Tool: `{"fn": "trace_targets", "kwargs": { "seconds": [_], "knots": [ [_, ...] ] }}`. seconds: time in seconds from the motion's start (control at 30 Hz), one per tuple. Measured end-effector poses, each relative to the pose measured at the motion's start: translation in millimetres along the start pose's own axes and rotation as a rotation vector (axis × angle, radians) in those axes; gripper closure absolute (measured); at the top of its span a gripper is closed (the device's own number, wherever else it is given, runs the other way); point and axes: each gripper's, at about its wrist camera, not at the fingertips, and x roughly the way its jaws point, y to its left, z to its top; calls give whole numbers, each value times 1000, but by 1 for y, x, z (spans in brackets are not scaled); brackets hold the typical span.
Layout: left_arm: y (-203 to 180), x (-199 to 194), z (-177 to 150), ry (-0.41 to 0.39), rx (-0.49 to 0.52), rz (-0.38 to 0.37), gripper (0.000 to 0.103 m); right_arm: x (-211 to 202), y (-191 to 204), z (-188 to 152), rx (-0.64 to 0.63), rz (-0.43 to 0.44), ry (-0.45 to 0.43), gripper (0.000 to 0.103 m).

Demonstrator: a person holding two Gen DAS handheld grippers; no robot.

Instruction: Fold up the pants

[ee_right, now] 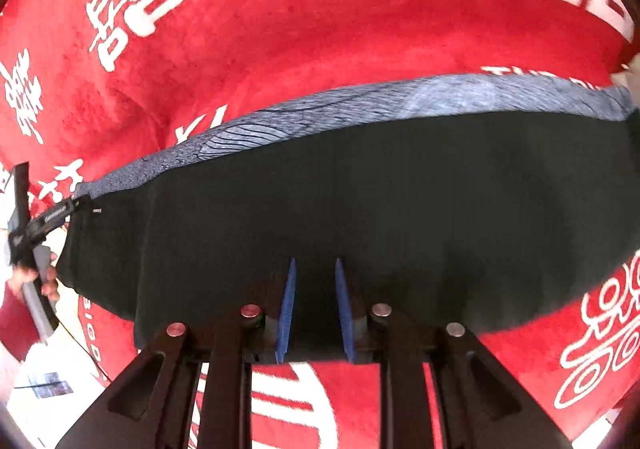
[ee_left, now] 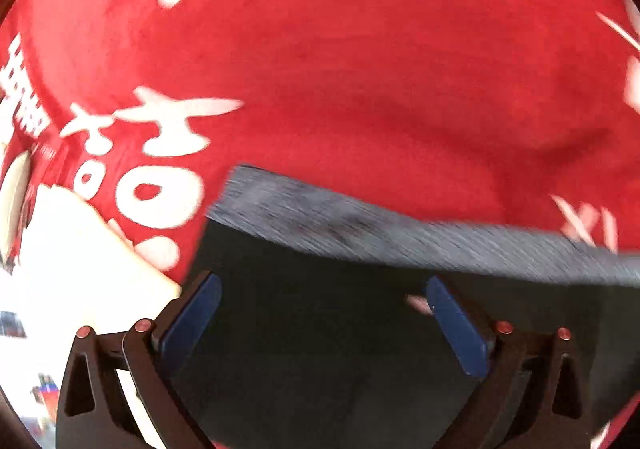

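Honestly, you're risking a slip: your right gripper is pinching the pants, left gripper hanging spread.

The left wrist view is smeared by motion: the grey waistband of the black pants and the white characters on the red blanket are unreadable. Below that waistband, a small pale spot beside one blue pad cannot be identified. In the right wrist view, the pants cover whatever the jaws pinch.

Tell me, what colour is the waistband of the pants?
The waistband is mottled grey-blue, on black pants; the right wrist view shows it best.
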Motion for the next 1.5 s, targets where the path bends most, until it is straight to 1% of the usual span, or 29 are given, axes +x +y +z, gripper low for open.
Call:
{"fn": "trace_targets", "kwargs": {
  "seconds": [0.1,0.2,0.27,0.3,0.33,0.43,0.47,0.53,0.6,0.63,0.7,0.77,0.83,0.87,0.93,1.03,1.1,1.17,1.23,1.27,1.3,1.33,1.43,1.47,1.5],
  "knots": [
    [-40,-22,-22,-14,114,-40,0,-7,-11,-10,14,-7,7,80],
    [-87,-43,-45,-15,201,-98,0,-13,-18,-18,25,17,11,80],
    [-120,-53,-59,-10,258,-134,0,-19,-20,-22,14,21,2,76],
    [-138,-56,-67,-10,298,-147,0,-21,-21,-24,6,20,-1,71],
    [-149,-57,-72,-12,316,-147,0,-23,-22,-27,-3,16,-6,69],
    [-176,-51,-83,19,345,-169,0,-29,-21,-27,-28,-19,-36,69],
    [-181,-49,-86,31,352,-171,0,-29,-20,-26,-36,-28,-44,69],
    [-179,-32,-98,64,375,-168,0,-26,-25,-22,-32,-33,-34,69],
    [-178,-35,-107,26,371,-162,0,-9,-32,-23,-18,-47,46,69],
    [-179,-36,-109,29,377,-160,0,-5,-34,-27,-19,-46,58,69],
    [-178,-37,-110,40,378,-156,0,-9,-30,-37,-67,-59,22,69],
    [-179,-38,-109,39,385,-150,0,-11,-28,-44,-84,-67,27,69],
    [-179,-42,-106,48,385,-142,0,-11,-35,-51,-45,-40,64,69],
    [-182,-49,-105,52,376,-151,0,-13,-39,-55,-27,-36,67,69],
    [-180,-64,-100,40,350,-173,0,-25,-51,-59,6,-39,35,69],
    [-188,-81,-92,12,341,-191,0,-54,-77,-59,67,-57,-43,69],
    [-199,-88,-88,4,337,-210,0,-72,-101,-49,107,-89,-96,69],
    [-216,-93,-85,-2,338,-223,0,-84,-125,-41,151,-120,-131,69],
    [-236,-94,-80,-4,330,-236,0,-90,-151,-29,207,-131,-144,69],
    [-244,-94,-78,-2,325,-243,0,-92,-166,-22,246,-130,-154,71],
    [-255,-94,-76,1,320,-244,0,-93,-175,-15,271,-127,-164,77],
    [-266,-93,-75,5,317,-241,0,-93,-186,-7,289,-130,-170,78],
    [-291,-87,-71,3,306,-242,0,-90,-208,16,301,-152,-189,78],
    [-298,-85,-71,4,304,-241,0,-88,-211,31,295,-160,-194,78],
    [-306,-79,-72,17,303,-233,0,-87,-215,38,290,-168,-200,78]
  ]
}}
